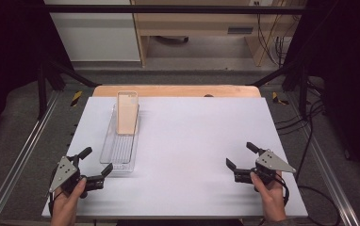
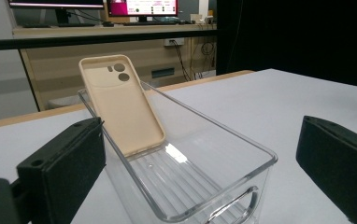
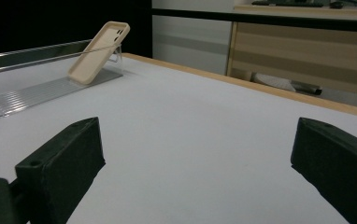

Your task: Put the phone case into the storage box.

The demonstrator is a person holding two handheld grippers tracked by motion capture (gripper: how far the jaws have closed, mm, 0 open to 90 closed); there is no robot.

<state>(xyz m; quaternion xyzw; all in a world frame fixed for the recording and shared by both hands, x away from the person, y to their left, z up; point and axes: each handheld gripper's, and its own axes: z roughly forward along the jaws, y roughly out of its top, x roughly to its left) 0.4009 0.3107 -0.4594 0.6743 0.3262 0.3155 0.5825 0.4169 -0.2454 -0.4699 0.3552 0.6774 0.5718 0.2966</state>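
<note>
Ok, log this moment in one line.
left gripper: open, by bin | right gripper: open, idle | case: leaning in bin

- The left gripper (image 1: 96, 163), at the lower left of the high view, is resting in the person's left hand (image 1: 69, 197), jaws spread wide.
- The right gripper (image 1: 240, 155), at the lower right, is sitting in the right hand (image 1: 268, 190), jaws likewise gaping.

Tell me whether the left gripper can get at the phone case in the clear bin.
Probably yes. The left gripper is open at the bin's near end, and the phone case leans at the far end, its top above the rim, nothing between.
</note>
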